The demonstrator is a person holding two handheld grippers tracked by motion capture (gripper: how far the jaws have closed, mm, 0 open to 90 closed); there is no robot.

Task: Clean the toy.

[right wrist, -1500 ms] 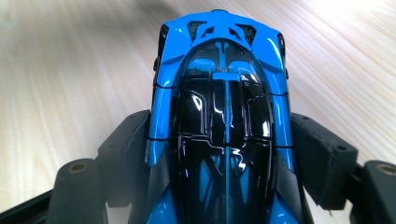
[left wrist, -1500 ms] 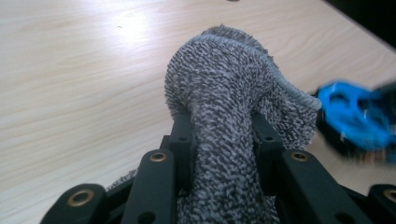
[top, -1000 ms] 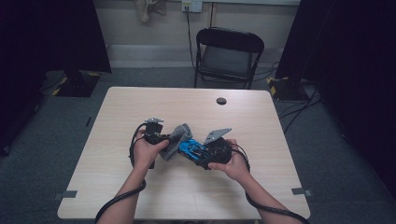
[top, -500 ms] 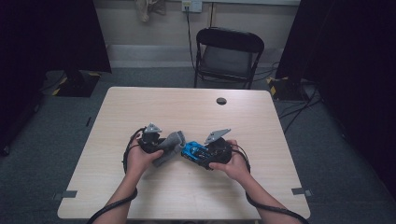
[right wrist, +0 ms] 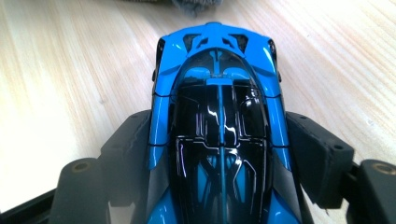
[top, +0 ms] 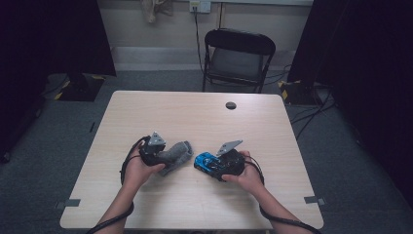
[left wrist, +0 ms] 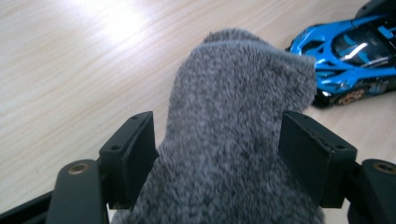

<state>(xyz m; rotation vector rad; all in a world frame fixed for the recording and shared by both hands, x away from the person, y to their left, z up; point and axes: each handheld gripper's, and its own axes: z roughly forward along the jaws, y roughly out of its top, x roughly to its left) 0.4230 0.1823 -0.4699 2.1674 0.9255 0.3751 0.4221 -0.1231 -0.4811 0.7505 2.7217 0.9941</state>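
A grey fuzzy sock (top: 176, 155) lies on the wooden table (top: 195, 117), left of centre. My left gripper (top: 167, 156) reaches over it from the left. In the left gripper view the sock (left wrist: 233, 140) lies loosely between the jaws of the left gripper (left wrist: 219, 126), which have just been opening. A blue and black toy car (top: 207, 161) sits just right of the sock, a small gap apart. My right gripper (top: 213, 164) is shut on the car, nose pointing at the sock. The right gripper view shows the right gripper (right wrist: 217, 128) with its pads against both sides of the car (right wrist: 219, 116).
A small black round object (top: 231, 105) lies near the table's far edge. A black folding chair (top: 238, 58) stands behind the table. Bare wood surrounds the hands on every side. The car (left wrist: 350, 60) appears at the upper right of the left gripper view.
The left hand has drawn left with the sock, away from the car it was touching, and its jaws have spread. The right hand has sunk a little with the car.
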